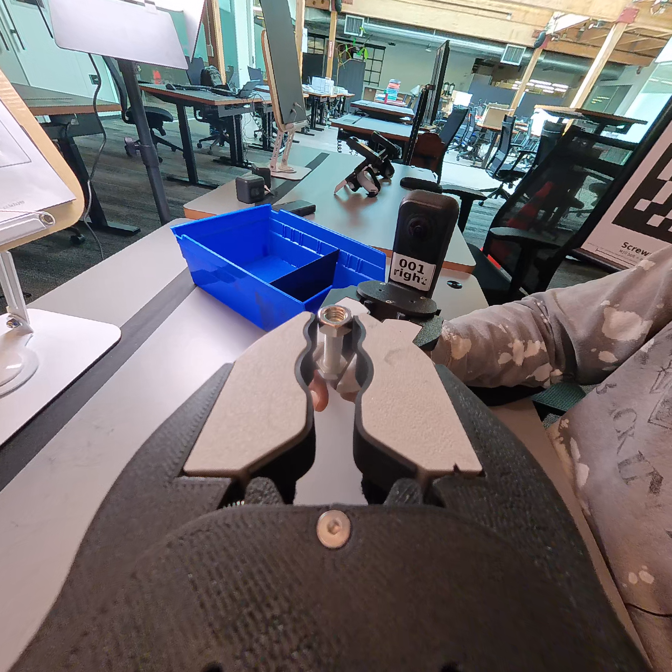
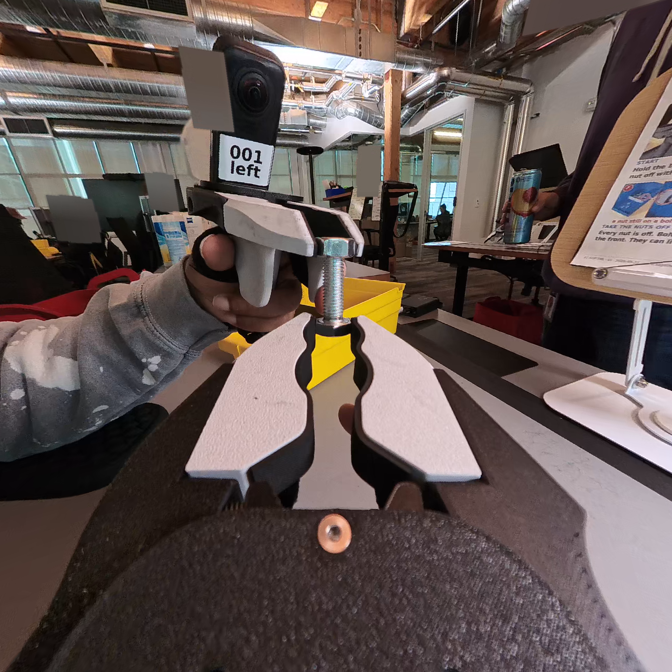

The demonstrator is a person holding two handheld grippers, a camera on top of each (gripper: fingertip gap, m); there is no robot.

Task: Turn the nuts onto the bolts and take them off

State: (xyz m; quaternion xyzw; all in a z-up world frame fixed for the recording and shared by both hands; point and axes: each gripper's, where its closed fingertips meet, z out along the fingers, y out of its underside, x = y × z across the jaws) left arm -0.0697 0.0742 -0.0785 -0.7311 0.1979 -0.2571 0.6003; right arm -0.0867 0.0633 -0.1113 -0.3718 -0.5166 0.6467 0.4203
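Observation:
A silver bolt [image 2: 333, 287] stands upright between my two grippers, above the grey table [image 1: 109, 382]. My left gripper [image 1: 334, 322] is shut on a hex nut [image 1: 335, 317] at the bolt's top end, and the nut's threaded hole faces up. My right gripper [image 2: 332, 323] is shut on the bolt's head [image 1: 329, 367] at the bottom end. The right wrist view shows the left gripper [image 2: 336, 249] coming in from the left, level, with the nut [image 2: 337, 248] in its tips. A bare length of thread shows between nut and head.
A blue bin [image 1: 225, 262] with a dark divider sits just beyond the grippers. A yellow bin [image 2: 374, 302] sits behind the bolt. A white stand base [image 2: 600, 403] with an instruction board [image 2: 614, 189] is beside me. A person with a can [image 2: 523, 207] stands beyond the table's edge. Only a small space, under 4 cm, lies between the two pairs of fingers.

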